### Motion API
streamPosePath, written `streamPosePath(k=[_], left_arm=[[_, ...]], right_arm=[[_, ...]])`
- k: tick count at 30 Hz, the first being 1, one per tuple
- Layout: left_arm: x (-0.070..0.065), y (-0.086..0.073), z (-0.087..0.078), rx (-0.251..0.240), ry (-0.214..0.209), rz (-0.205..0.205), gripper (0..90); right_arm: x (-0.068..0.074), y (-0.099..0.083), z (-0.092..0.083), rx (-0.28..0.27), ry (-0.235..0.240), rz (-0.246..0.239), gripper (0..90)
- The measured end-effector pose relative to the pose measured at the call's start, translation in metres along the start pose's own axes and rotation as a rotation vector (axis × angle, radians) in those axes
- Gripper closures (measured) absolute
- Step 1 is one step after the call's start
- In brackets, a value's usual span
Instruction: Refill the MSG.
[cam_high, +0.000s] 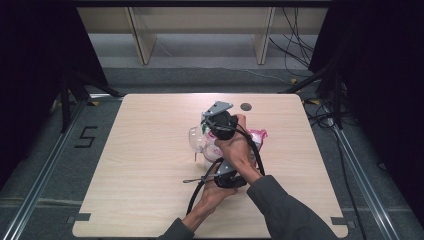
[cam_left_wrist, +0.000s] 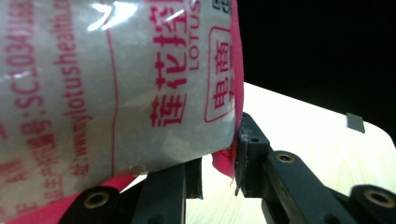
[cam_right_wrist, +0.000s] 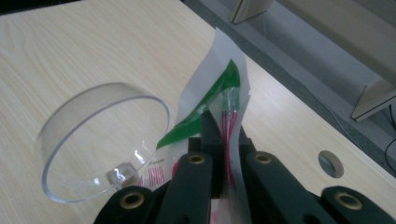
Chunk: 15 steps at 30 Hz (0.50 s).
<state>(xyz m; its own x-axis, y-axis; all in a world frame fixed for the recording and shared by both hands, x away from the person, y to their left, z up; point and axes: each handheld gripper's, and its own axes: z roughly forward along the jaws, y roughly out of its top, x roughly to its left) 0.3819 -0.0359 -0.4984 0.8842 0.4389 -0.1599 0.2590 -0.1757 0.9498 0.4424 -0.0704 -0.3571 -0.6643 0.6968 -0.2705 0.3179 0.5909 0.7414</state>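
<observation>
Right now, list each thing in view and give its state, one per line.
Bag: sealed white and pink pouch, gripped at two edges, held over the glass.
Glass: clear, empty, lying on its side on the table.
Spoon: lying flat on the table, untouched.
Left gripper: shut on the bag's pink edge.
Right gripper: shut on the bag's white and green corner.

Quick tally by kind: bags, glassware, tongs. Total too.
Printed plastic bag: 1 (apparently the same bag in both tongs)
Clear glass: 1
Tongs: 2 (left tongs, right tongs)
Total: 4
</observation>
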Motion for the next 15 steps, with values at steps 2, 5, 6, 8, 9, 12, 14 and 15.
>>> streamPosePath(k=[2, 5, 6, 8, 9, 12, 14, 15], left_arm=[[0.0003, 0.0006, -0.0006, 0.001, 0.001, 0.002, 74.9], [0.0000, 0.0013, -0.0009, -0.001, -0.002, 0.004, 74.9], [-0.0009, 0.0016, -0.0012, 0.004, 0.005, 0.017, 74.8], [0.0018, 0.0035, -0.0024, 0.006, 0.040, 0.093, 74.5], [0.0016, 0.0034, -0.0030, 0.008, 0.043, 0.079, 74.5], [0.0019, 0.0033, -0.0025, 0.000, 0.033, 0.074, 74.7], [0.0018, 0.0034, -0.0019, 0.002, 0.030, 0.084, 74.6], [0.0020, 0.0035, -0.0021, 0.000, 0.028, 0.081, 74.6]], right_arm=[[-0.0003, -0.0002, 0.0008, 0.009, 0.007, 0.000, 90.0], [-0.0010, -0.0006, 0.0029, 0.008, 0.003, -0.004, 90.0], [-0.0007, -0.0005, 0.0036, 0.025, 0.015, 0.001, 90.0], [-0.0012, 0.0000, 0.0045, 0.030, 0.016, 0.002, 90.0], [-0.0030, 0.0003, 0.0042, 0.020, 0.009, 0.005, 90.0], [-0.0035, 0.0002, 0.0026, 0.022, 0.013, 0.025, 90.0], [-0.0038, -0.0008, 0.0049, 0.040, 0.013, 0.006, 90.0], [-0.0037, -0.0008, 0.0056, 0.036, 0.013, 0.017, 90.0]])
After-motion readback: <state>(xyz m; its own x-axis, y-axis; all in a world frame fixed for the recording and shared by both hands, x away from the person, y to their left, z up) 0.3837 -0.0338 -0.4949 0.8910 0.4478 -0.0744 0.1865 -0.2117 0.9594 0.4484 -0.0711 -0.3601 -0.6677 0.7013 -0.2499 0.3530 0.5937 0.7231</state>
